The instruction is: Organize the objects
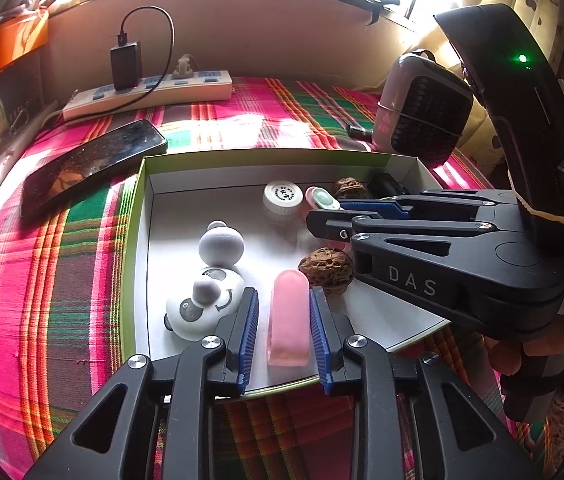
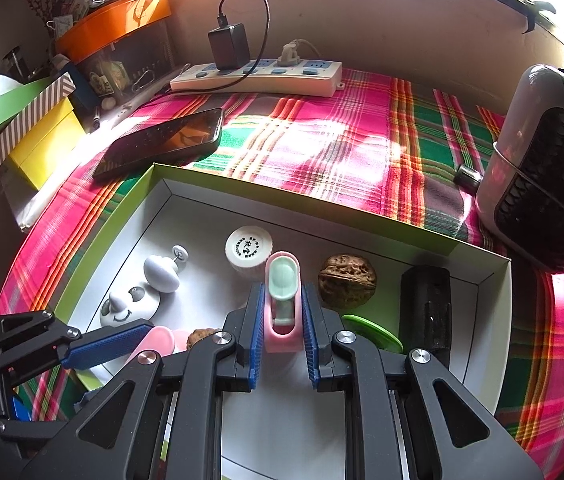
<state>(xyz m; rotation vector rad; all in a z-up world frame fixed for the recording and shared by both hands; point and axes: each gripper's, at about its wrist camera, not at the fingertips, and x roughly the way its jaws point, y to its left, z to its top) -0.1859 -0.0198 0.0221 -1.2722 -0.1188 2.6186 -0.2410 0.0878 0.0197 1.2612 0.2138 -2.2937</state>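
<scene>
1. Two grippers are working over one shallow white box with a green rim, sitting on a plaid cloth.
2. A pink translucent bar is lying on the box floor between the blue pads of the left gripper; its jaws are standing slightly apart, with a gap showing on the left side of the bar, so it is not pinching.
3. The right gripper is pinching a pink clip with a pale green insert, pads pressing both its sides.
4. Around these, a white cap, a walnut, a black block, a green disc and a panda figure are resting in the box.
5. A second walnut is lying just beside the bar.
6. Beyond the box, a phone, a power strip and a small fan are sitting on the cloth.
</scene>
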